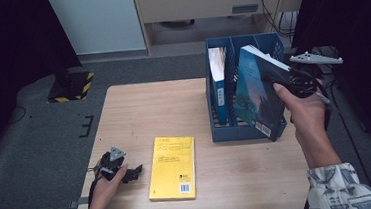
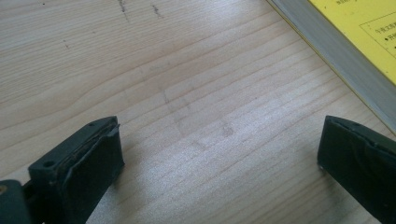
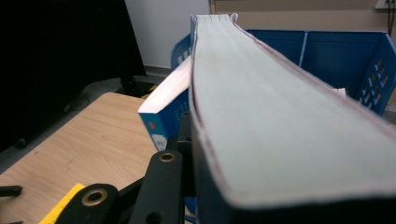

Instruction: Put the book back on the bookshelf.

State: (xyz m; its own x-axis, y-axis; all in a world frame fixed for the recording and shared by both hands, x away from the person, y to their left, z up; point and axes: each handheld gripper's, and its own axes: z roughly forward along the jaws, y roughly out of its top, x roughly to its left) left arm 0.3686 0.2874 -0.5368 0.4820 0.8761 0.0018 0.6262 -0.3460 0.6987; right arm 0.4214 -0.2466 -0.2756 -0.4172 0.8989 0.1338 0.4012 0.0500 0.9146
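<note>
My right gripper (image 1: 284,79) is shut on a thick dark teal book (image 1: 255,94), held upright and tilted in the air at the front of the blue file rack (image 1: 226,131). In the right gripper view the book's pale page edge (image 3: 280,126) runs away from the jaws toward the rack (image 3: 345,51). A blue book with white pages (image 1: 218,79) stands in the rack's left slot. A yellow book (image 1: 173,166) lies flat on the wooden table (image 1: 143,108). My left gripper (image 1: 133,172) rests open on the table just left of the yellow book (image 2: 364,37), with bare wood between its jaws.
The rack stands at the table's right rear with several slots. A yellow-and-black striped base (image 1: 74,87) sits on the grey floor beyond the table's left rear corner. Cables (image 1: 271,2) hang behind the rack. Bare wood (image 2: 187,93) stretches left of the yellow book.
</note>
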